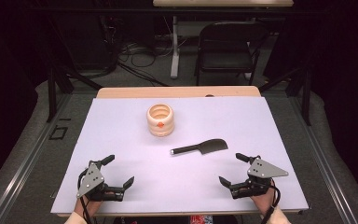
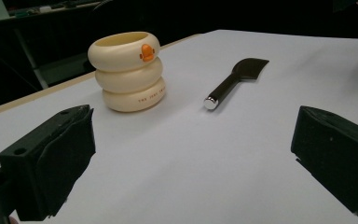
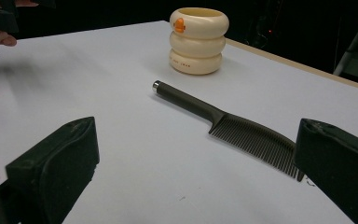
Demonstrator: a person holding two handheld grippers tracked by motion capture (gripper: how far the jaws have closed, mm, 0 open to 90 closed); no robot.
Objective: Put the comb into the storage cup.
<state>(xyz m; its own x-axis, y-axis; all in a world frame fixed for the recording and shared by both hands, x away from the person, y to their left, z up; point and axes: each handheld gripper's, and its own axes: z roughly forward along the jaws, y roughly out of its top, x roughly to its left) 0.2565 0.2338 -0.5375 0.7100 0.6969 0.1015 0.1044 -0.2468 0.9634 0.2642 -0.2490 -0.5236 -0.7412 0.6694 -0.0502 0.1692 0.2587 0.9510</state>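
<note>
A: Where is the work standing right now?

B: Nothing is being held yet. The left gripper [image 1: 116, 171] is hovering near the worktop's [image 1: 121, 126] near-left corner with its jaws spread wide and empty, and the right gripper [image 1: 230, 169] is doing the same near the near-right corner.

A: And the comb?

B: The comb [image 1: 200, 148] is lying flat on the worktop, a little right of centre, nearer the right gripper than the left. It is sitting apart from the cream ringed holder [image 1: 160, 120], which is standing upright toward the far edge (it has a small orange mark on its top ring).

A: Which way is it pointing?

B: Its long axis is running roughly left to right across the worktop, tilting slightly toward the far-right corner. The handle's shiny end cap [image 3: 156, 85] is facing left, and the toothed end is facing right. In the right gripper view the teeth [image 3: 256, 142] are lying close to that gripper's right-hand jaw.

A: So what is left?

B: By my reading, everything: approaching, gripping and lifting the comb, probably to go into the holder.
</note>
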